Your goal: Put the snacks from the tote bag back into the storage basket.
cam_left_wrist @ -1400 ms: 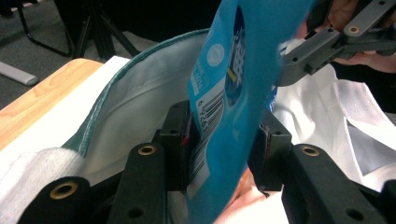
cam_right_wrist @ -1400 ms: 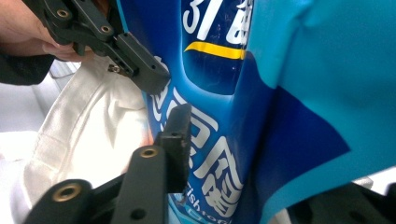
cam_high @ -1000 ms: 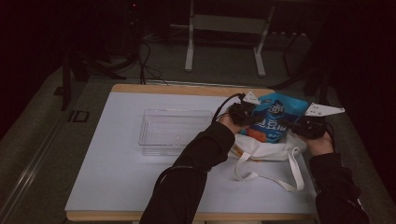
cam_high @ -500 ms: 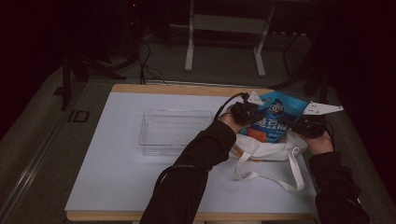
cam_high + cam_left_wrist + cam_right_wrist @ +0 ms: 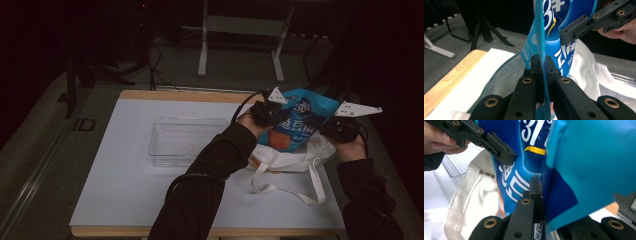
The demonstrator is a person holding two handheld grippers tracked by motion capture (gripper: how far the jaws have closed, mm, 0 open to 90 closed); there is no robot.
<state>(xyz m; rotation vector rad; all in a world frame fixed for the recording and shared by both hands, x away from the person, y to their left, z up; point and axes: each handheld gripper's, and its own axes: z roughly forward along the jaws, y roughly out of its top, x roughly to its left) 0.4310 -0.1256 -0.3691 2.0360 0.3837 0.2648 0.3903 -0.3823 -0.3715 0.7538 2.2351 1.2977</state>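
A blue snack bag (image 5: 296, 123) with white lettering stands upright over the mouth of a white tote bag (image 5: 295, 159) at the table's right. My left gripper (image 5: 270, 114) is shut on the snack bag's left edge (image 5: 539, 50). My right gripper (image 5: 326, 126) is shut on its right side (image 5: 564, 202). In the left gripper view the right gripper's jaw (image 5: 584, 25) shows at the upper right, against the bag. In the right gripper view the left gripper's jaw (image 5: 496, 146) presses the bag from the upper left. The snack bag's lower part sits inside the tote.
A clear plastic tray (image 5: 186, 140) sits at the middle of the white table top (image 5: 130, 200). The tote's handles (image 5: 300, 192) lie toward the front edge. A metal stand (image 5: 240, 30) is on the floor behind the table.
Both grippers and the snack bag have shifted slightly up and back over the tote; the grips are unchanged.
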